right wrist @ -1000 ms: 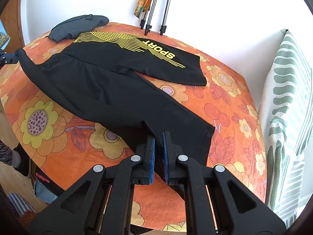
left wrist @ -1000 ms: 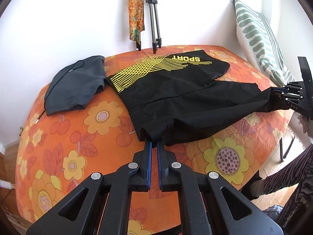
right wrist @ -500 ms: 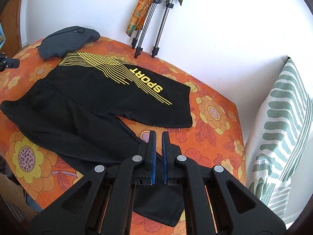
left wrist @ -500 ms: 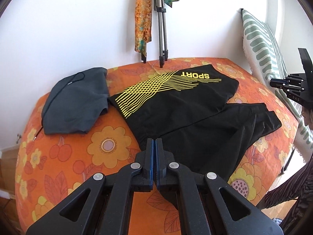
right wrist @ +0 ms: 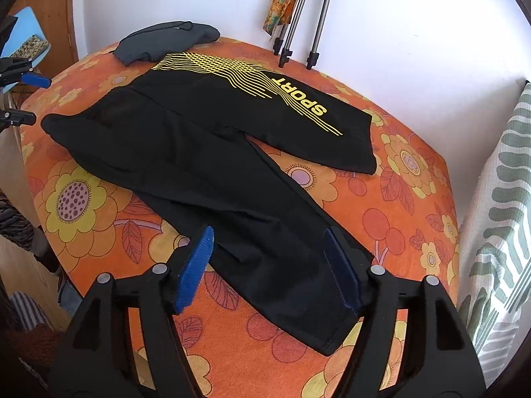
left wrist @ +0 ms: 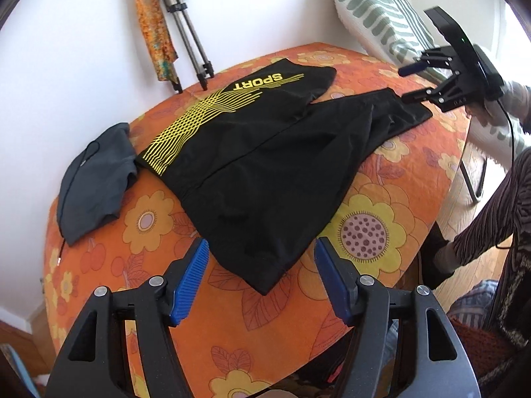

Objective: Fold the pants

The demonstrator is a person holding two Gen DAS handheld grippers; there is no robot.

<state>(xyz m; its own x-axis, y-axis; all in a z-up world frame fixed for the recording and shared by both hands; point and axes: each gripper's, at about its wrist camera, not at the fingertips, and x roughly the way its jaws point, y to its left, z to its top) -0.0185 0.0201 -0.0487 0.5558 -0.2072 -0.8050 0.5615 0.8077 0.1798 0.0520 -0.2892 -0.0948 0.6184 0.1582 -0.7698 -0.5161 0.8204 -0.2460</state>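
The pants (left wrist: 265, 172) lie spread on the bedspread (left wrist: 381, 232), the hoodie (left wrist: 96, 179) beside them near the wall (left wrist: 66, 66).

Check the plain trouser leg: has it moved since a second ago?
Yes. The plain leg was stretched taut between both tools; now released, it lies slack on the orange bedspread, its hem nearer the SPORT leg.

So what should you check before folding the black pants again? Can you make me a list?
1. Left gripper let go, jaws just opened: ok.
2. Right gripper let go, jaws just opened: ok.
3. Black pants lying wholly on the flowery orange cover: ok.
4. Legs stacked one on the other: not ok, they splay apart.
5. Grey garment off the pants: cannot tell, edges meet.
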